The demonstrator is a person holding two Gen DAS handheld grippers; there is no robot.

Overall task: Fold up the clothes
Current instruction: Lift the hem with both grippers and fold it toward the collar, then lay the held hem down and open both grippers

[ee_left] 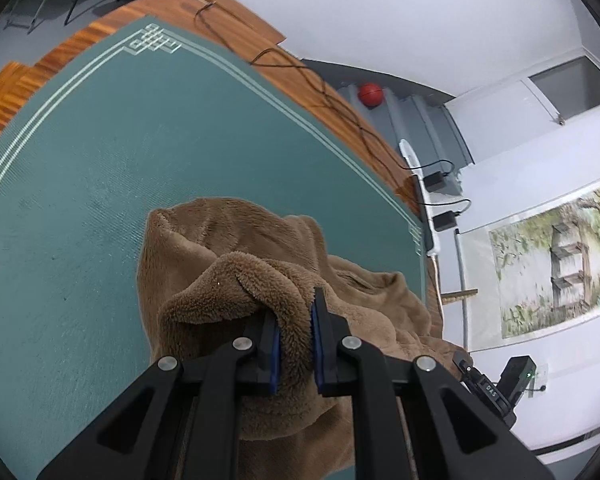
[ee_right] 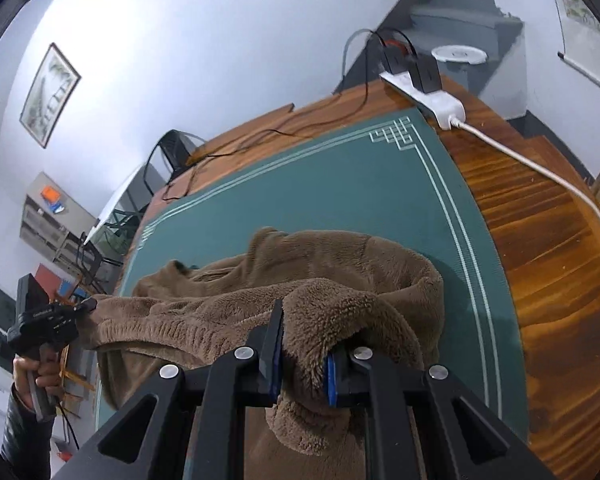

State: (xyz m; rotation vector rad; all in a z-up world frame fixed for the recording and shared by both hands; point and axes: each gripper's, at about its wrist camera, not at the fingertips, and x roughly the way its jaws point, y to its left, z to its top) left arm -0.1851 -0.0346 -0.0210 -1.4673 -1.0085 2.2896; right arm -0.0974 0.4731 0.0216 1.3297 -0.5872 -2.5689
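Folding: both grippers carry the brown fleece (ee_left: 228, 248) across the green mat (ee_left: 80, 160).
Left gripper (ee_left: 294, 344): fingers pinching fleece.
Right gripper (ee_right: 304, 354): fingers pinching fleece too.
Tip: probably keep both edges level, lay it flat.

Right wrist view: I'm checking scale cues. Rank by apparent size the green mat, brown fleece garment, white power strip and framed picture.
1. green mat
2. brown fleece garment
3. white power strip and framed picture: look alike; distance differs, so unranked.

Plain white walls (ee_right: 220, 40) all around me, with a framed landscape print (ee_right: 49, 95) on one and a bigger tree painting (ee_left: 556, 264) on another. Wooden counter (ee_right: 548, 240) under a teal mat (ee_right: 340, 184), white power strip (ee_right: 428, 96) at its edge, grey stairs (ee_right: 460, 12) behind.
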